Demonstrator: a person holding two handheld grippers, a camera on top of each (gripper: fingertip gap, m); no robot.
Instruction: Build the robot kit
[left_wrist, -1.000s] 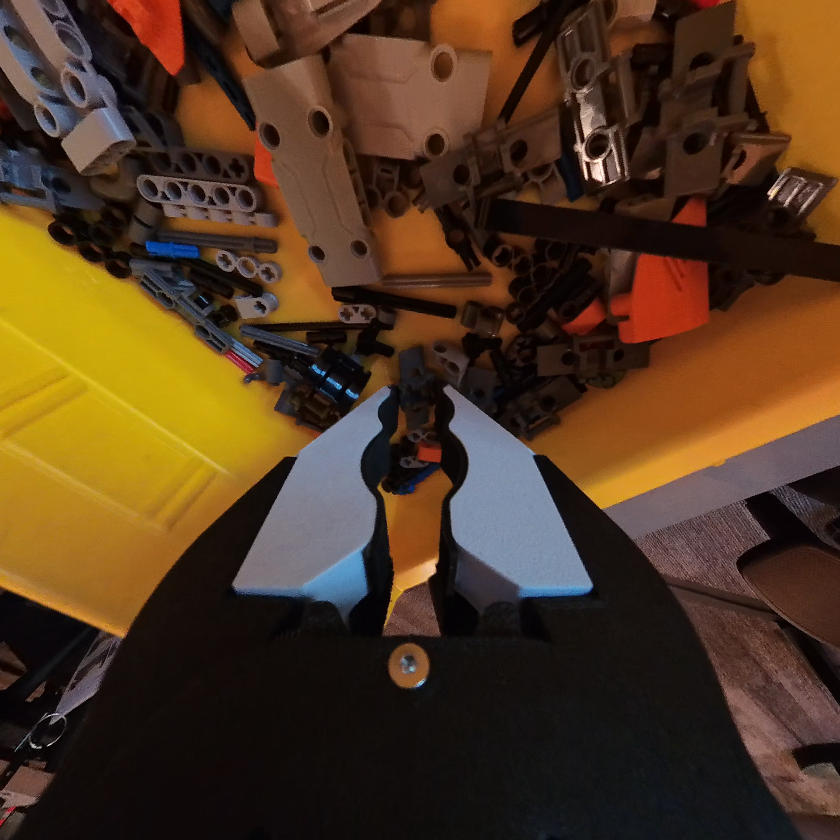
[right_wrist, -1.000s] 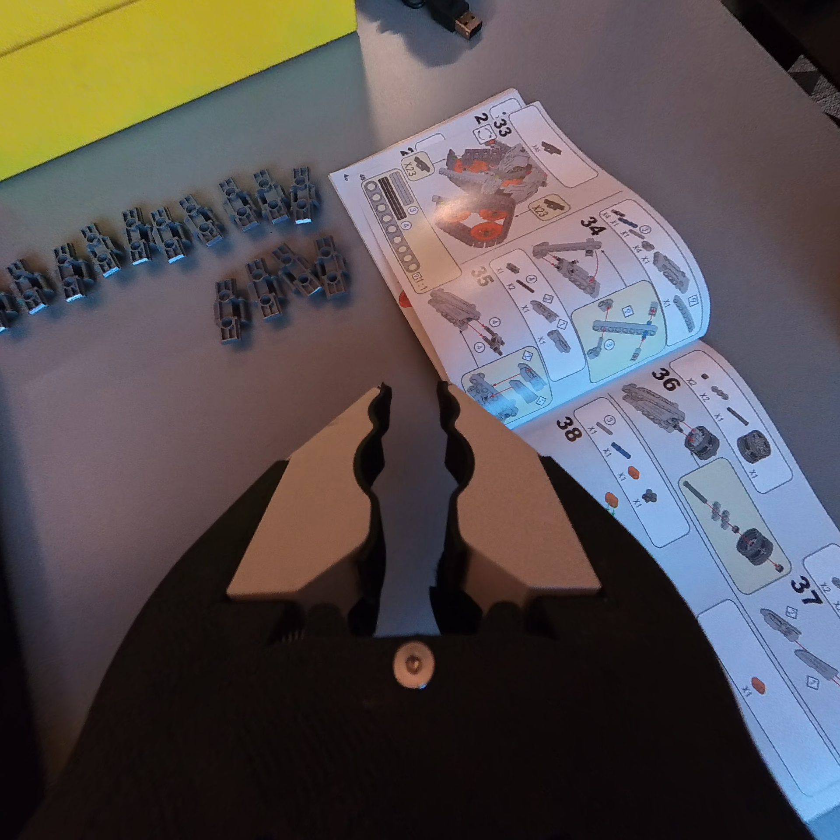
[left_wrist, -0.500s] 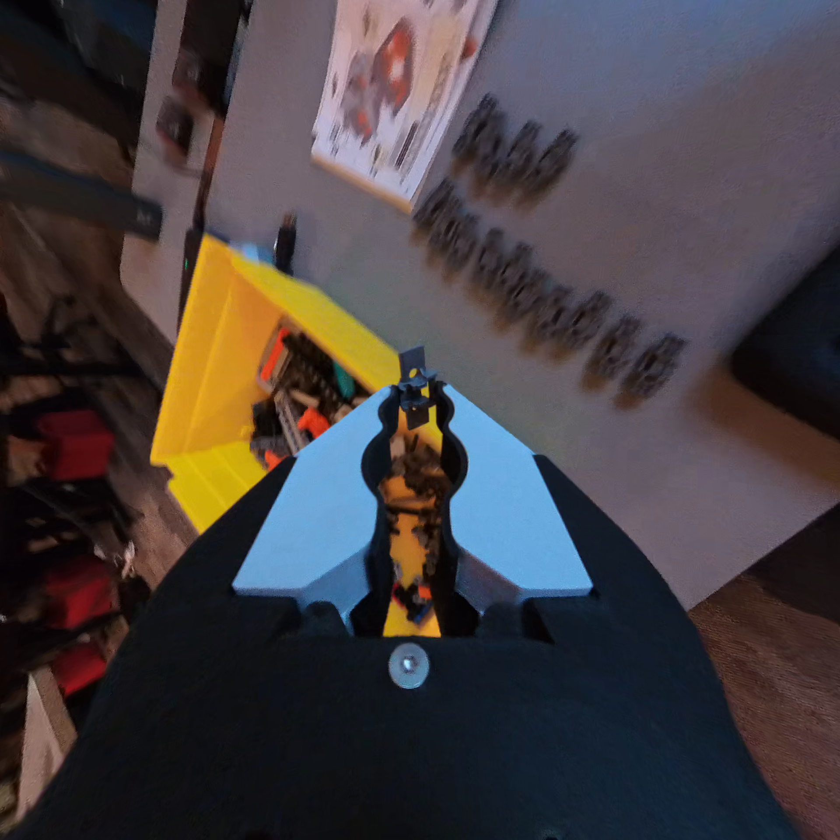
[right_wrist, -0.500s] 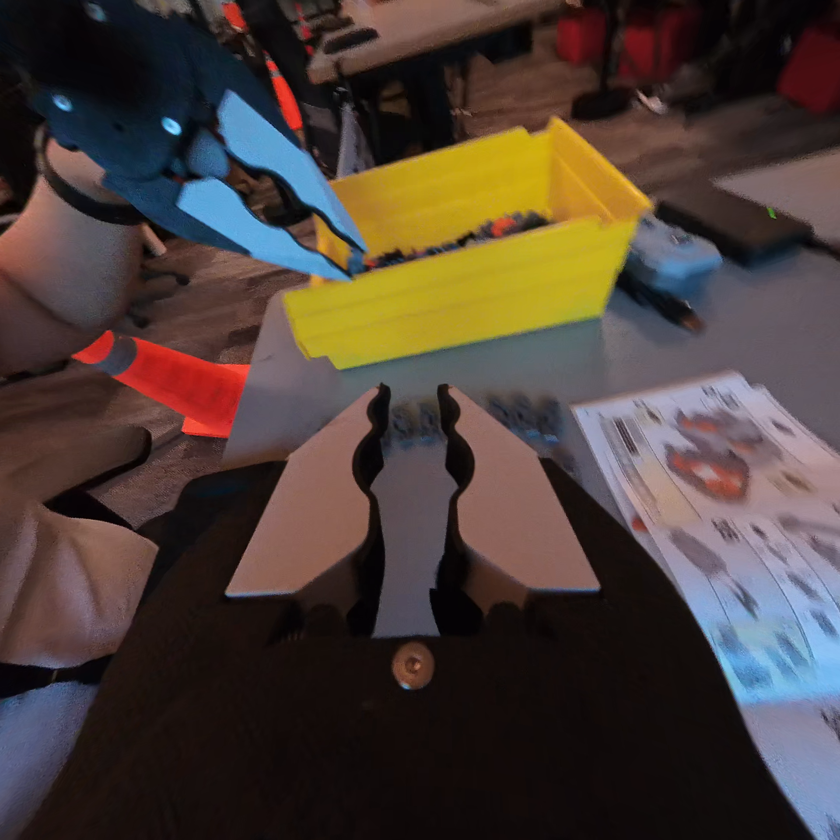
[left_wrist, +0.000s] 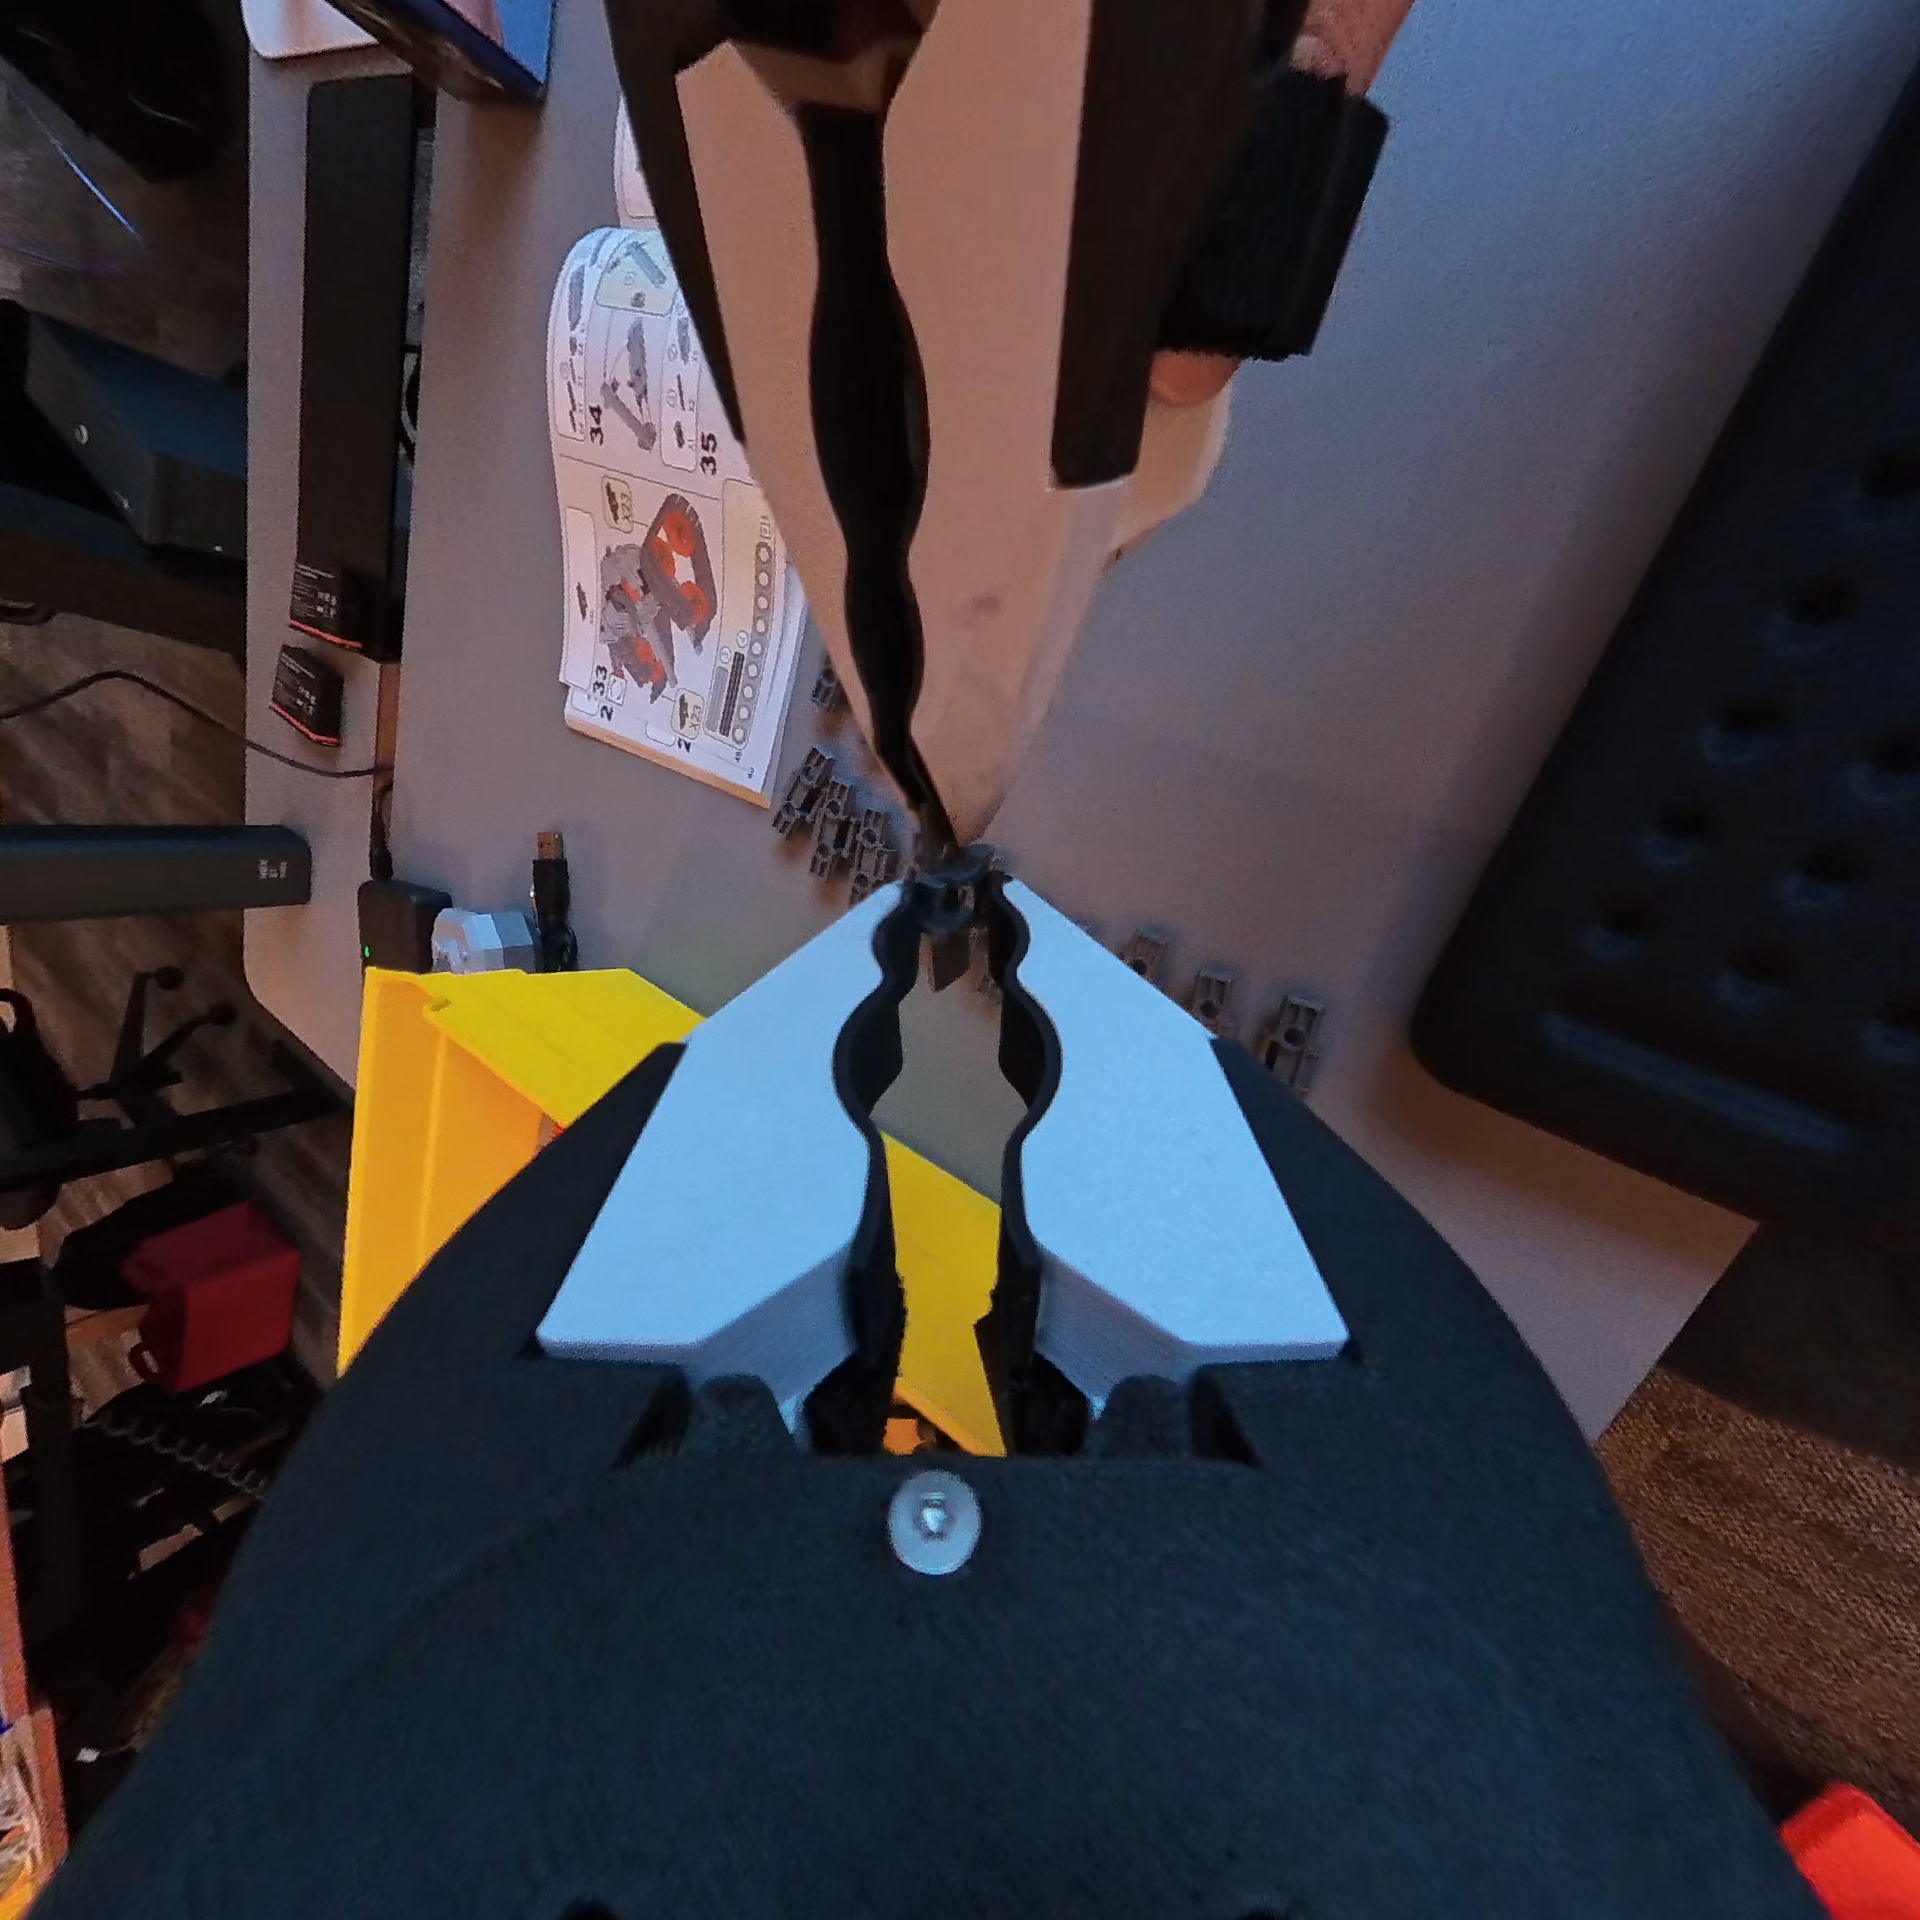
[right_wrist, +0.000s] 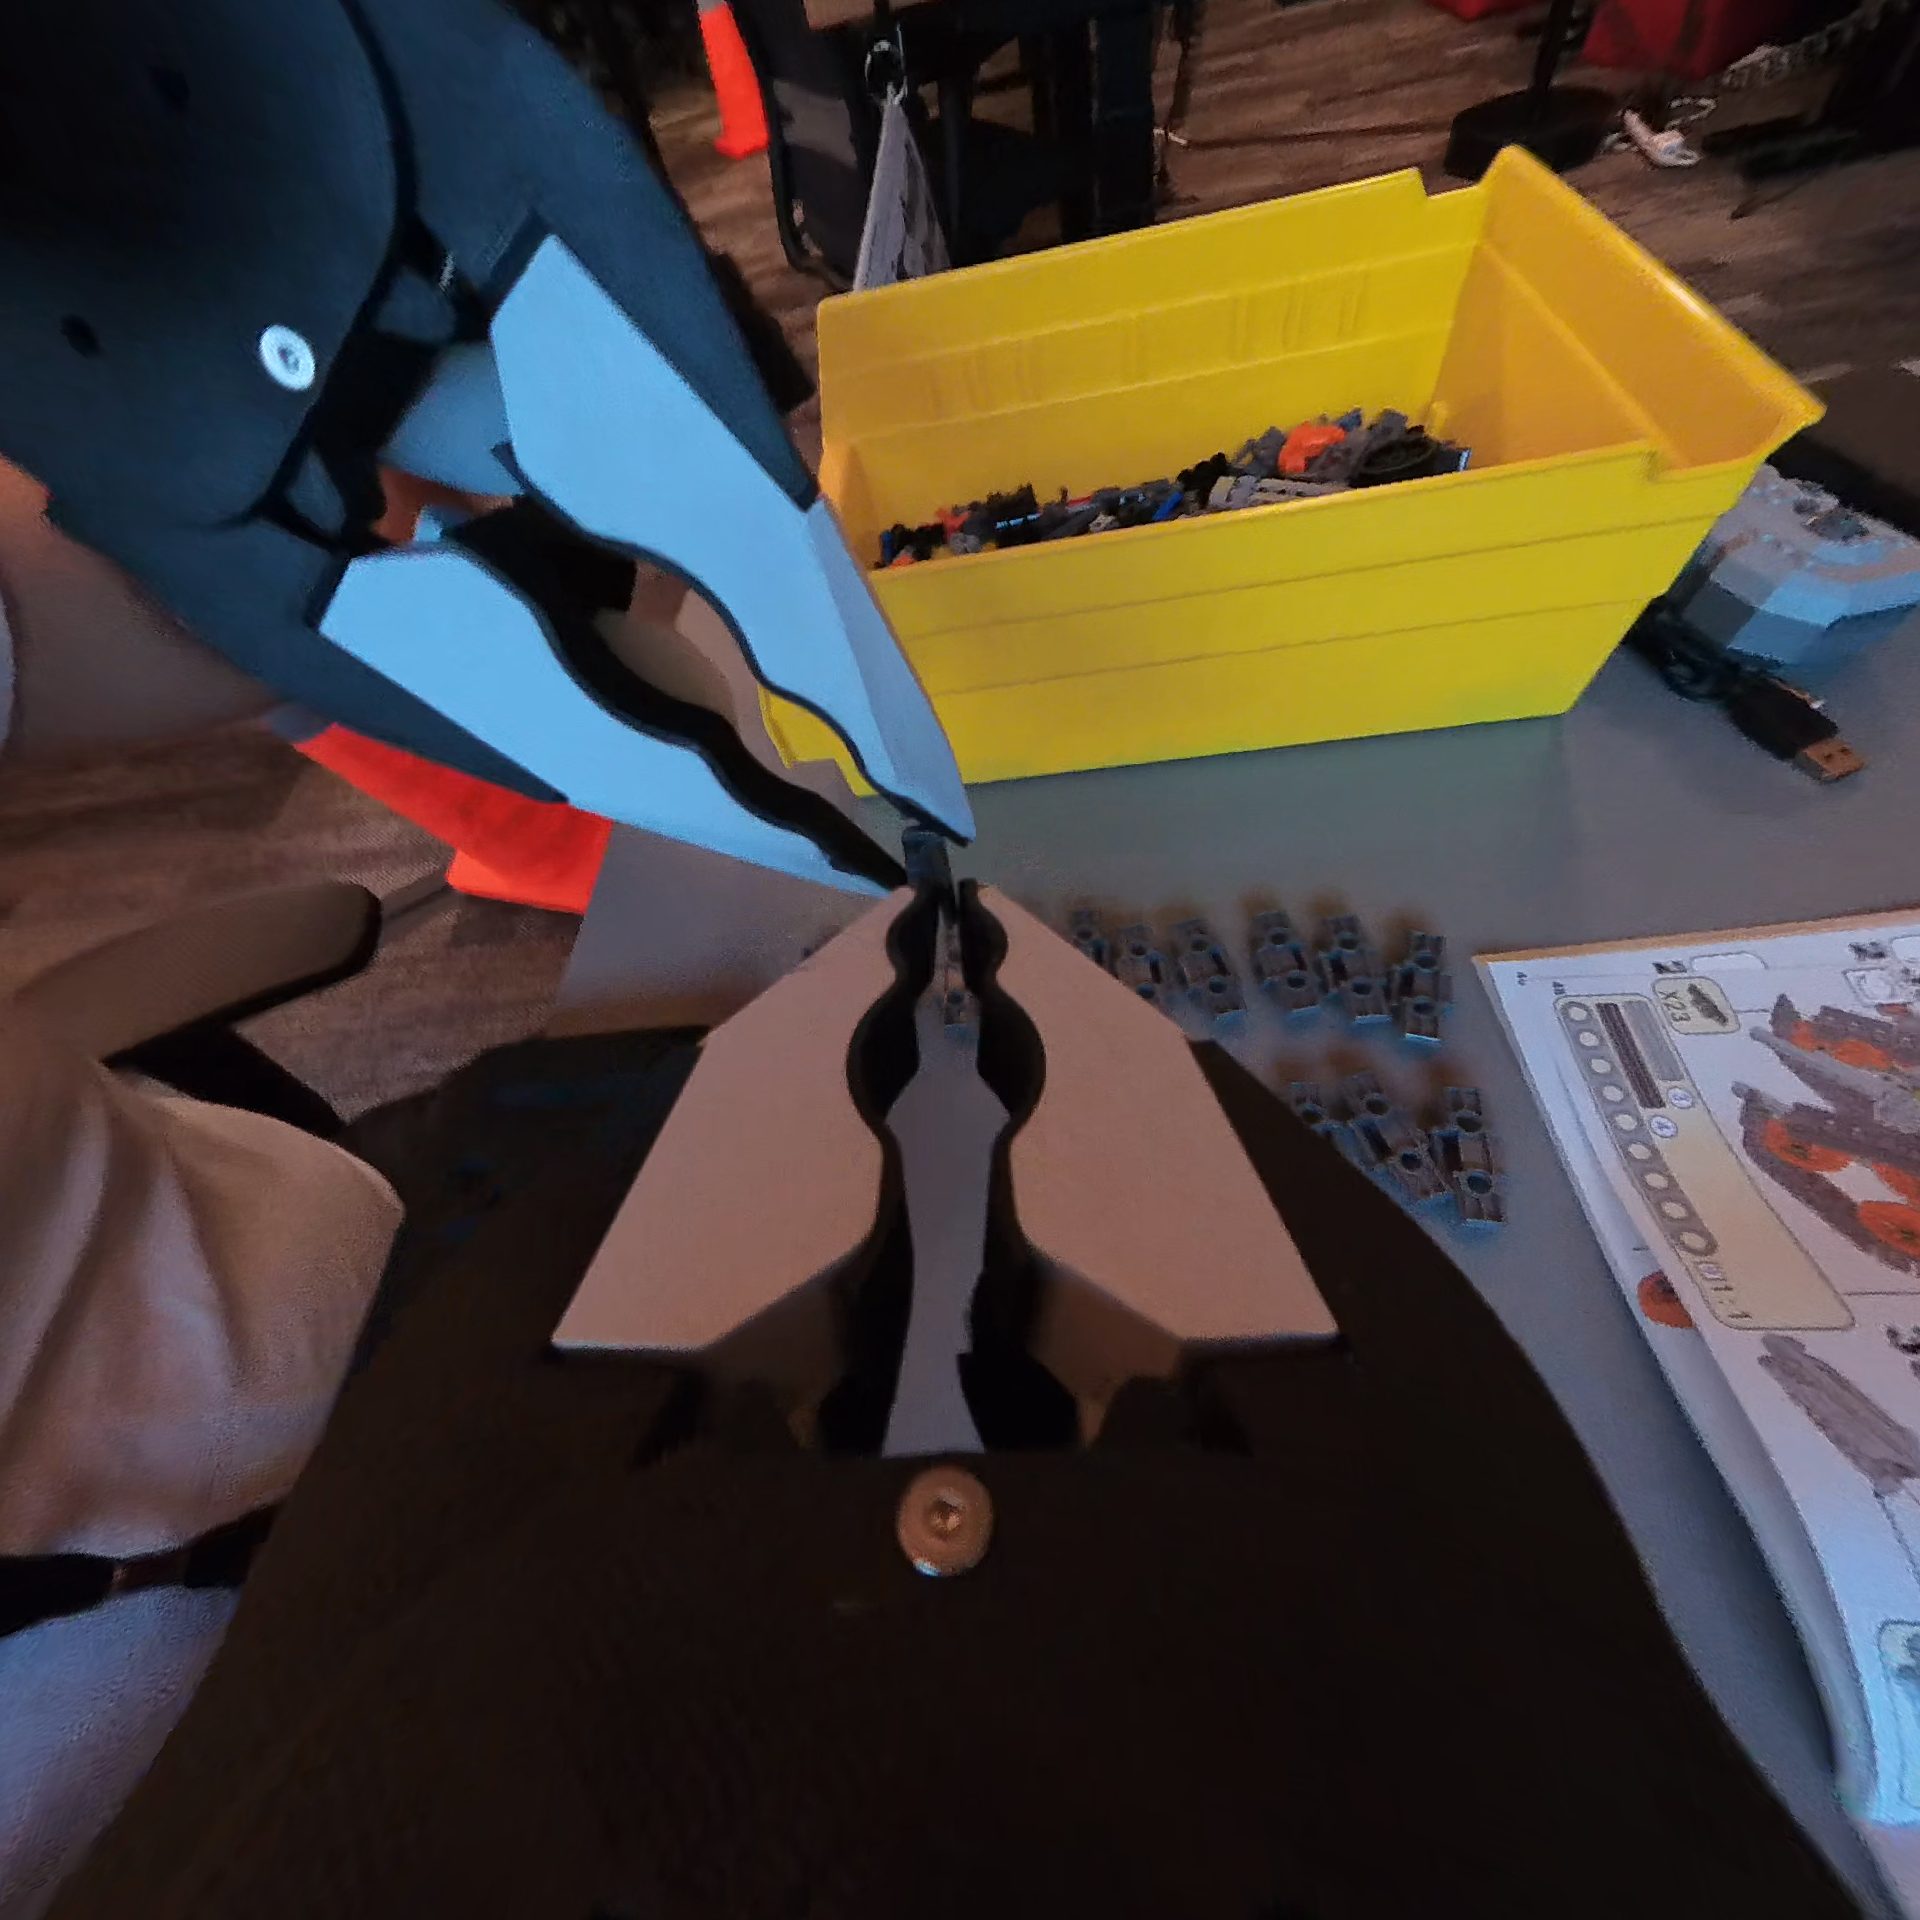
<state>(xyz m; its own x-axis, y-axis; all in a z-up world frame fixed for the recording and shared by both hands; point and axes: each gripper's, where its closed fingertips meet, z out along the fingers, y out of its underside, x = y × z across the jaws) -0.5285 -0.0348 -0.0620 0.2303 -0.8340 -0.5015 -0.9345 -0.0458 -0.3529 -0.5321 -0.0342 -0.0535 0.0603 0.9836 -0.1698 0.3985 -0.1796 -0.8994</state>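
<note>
My left gripper (left_wrist: 943, 902) is shut on a small dark grey link piece (left_wrist: 948, 925), held in the air over the grey table (left_wrist: 1351, 727). My right gripper (right_wrist: 940, 906) meets it tip to tip and is closed on the same piece (right_wrist: 951, 977). In the left wrist view the right gripper (left_wrist: 935, 831) comes down from the top. In the right wrist view the left gripper (right_wrist: 920, 847) comes in from the upper left. Two rows of like grey pieces (right_wrist: 1299, 966) lie on the table just beyond, also showing in the left wrist view (left_wrist: 842, 821).
A yellow bin (right_wrist: 1247, 644) with several loose parts stands at the table's back. An open instruction booklet (right_wrist: 1714, 1143) lies at the right. A USB plug (right_wrist: 1808, 743) and a grey block lie beside the bin. A person's arm (right_wrist: 156, 1247) is at the left, an orange cone (right_wrist: 509, 842) on the floor. Left and right tips are no more than a few centimetres apart. From either gripper's tips it is about 30 centimeters to the USB plug (right_wrist: 1808, 743). It is also in sight in the left wrist view (left_wrist: 552, 867).
The left gripper closed on a piece in the bin, lifted it out and swung over the table. The right gripper rose, turned toward it and closed on the same piece.
</note>
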